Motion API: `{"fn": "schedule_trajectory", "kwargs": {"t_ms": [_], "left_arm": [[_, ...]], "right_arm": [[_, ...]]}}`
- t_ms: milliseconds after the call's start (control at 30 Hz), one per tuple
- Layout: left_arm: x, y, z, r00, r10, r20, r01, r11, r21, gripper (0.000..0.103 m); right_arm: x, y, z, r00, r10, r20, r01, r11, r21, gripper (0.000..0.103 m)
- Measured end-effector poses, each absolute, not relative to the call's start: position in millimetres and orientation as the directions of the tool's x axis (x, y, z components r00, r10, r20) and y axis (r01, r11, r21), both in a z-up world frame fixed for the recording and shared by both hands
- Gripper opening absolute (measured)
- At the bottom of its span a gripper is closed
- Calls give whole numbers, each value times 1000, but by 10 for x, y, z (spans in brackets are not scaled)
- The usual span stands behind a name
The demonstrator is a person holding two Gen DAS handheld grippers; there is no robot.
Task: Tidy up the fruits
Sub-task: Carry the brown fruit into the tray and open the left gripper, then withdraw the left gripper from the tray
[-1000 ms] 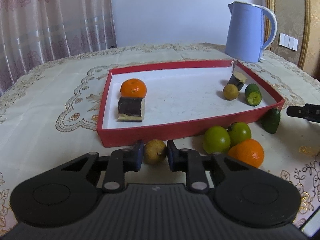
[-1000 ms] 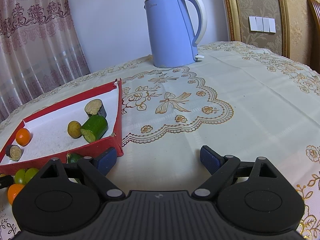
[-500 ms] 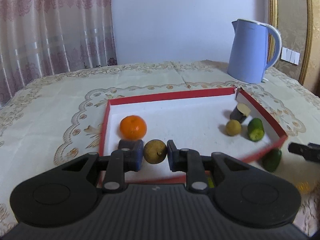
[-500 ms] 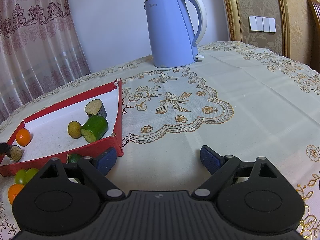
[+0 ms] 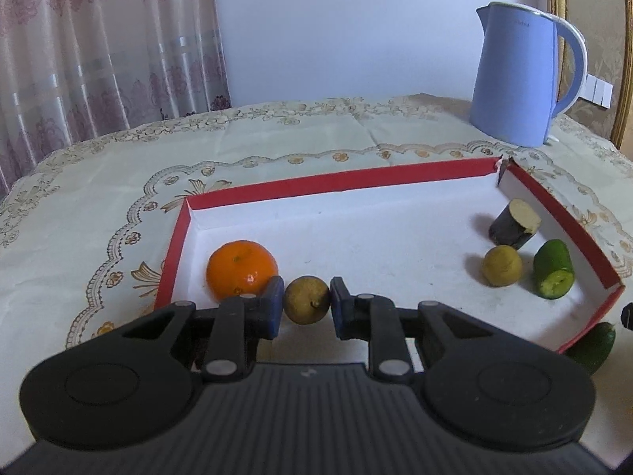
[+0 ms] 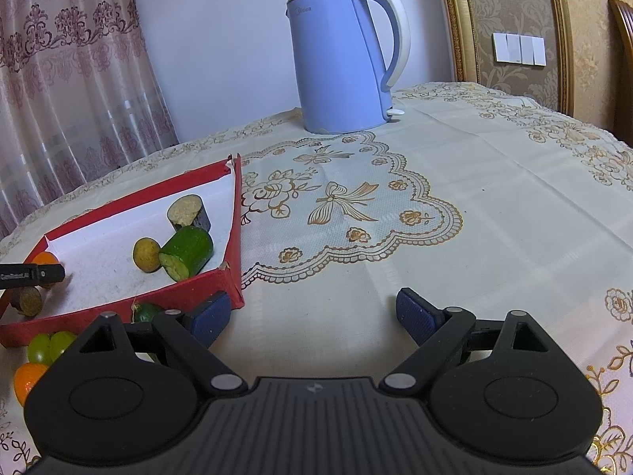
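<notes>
Fruits lie partly inside a red tray point(image 5: 395, 176) with a white floor, partly outside it on the cloth-covered surface point(image 6: 494, 206). At the tray's left end sits an orange point(image 5: 241, 269). Just to its right the left tongs point(image 5: 307, 305) pinch a small brownish-yellow fruit point(image 5: 306, 300) between blue pads, held over the tray floor near its front. Further right in the tray lie a second small brownish fruit point(image 5: 501, 266), a dark-skinned cut piece point(image 5: 514, 229) and a green cut piece point(image 5: 553, 275), close together. Outside the tray's front right corner lies another green piece point(image 5: 591, 346); two green fruits point(image 6: 49, 346) and an orange one point(image 6: 27, 380) lie before the front wall. Right of the tray, the right tongs point(image 6: 312, 316) stand spread wide over bare cloth, holding nothing. A blue kettle point(image 6: 340, 63) stands behind.
</notes>
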State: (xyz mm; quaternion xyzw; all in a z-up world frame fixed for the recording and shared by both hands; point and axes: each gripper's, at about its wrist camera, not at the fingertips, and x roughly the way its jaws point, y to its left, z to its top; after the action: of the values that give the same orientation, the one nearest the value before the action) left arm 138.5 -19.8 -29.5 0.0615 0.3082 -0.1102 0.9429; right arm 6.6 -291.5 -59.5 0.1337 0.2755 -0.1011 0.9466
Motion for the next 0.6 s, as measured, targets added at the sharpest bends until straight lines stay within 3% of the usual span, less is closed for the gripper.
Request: {"fn": "schedule_trajectory", "kwargs": {"t_ms": [233, 367, 433, 500, 600], "left_arm": [[1399, -225, -331, 786, -165, -596, 247, 967, 58, 27], [1352, -247, -336, 790, -172, -588, 260, 963, 68, 46], [1297, -240, -314, 804, -171, -569, 255, 965, 69, 62], [1227, -207, -263, 834, -150, -532, 221, 972, 73, 86], [1145, -103, -188, 848, -149, -509, 197, 980, 41, 87]], "right_arm": [[70, -2909, -594, 826, -119, -550, 265, 945, 193, 91], [71, -2905, -596, 827, -117, -550, 264, 944, 196, 92], [72, -2909, -598, 828, -115, -548, 263, 944, 200, 92], [69, -2912, -597, 830, -112, -547, 263, 943, 205, 92], [63, -2923, -597, 832, -108, -545, 262, 941, 213, 92]]}}
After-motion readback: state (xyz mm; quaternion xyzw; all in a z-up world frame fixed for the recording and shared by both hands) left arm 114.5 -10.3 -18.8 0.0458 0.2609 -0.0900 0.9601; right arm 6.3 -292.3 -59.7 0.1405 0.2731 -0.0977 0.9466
